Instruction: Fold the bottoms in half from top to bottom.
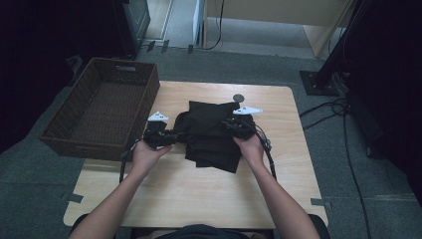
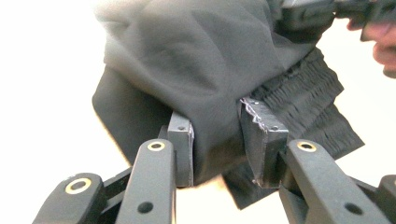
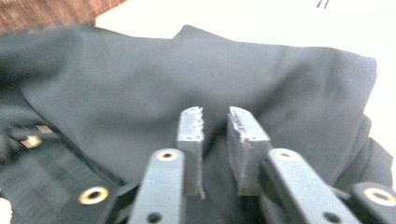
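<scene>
Nearby, wicker basket (image 1: 102, 107) flanks black garment (image 1: 211, 134).

One black garment (image 1: 211, 134), dark woven fabric, lies loosely folded and rumpled at the middle of the bench (image 1: 199, 194). A gathered, ribbed elastic band (image 2: 303, 93) shows along one edge. Its left fold is lifted and bunched.

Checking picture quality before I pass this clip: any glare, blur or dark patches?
High view: dim, the black garment shows little detail. Left gripper view: the table is blown out white and the far cloth is soft. Right gripper view: blurred throughout, with a washed-out top edge.
</scene>
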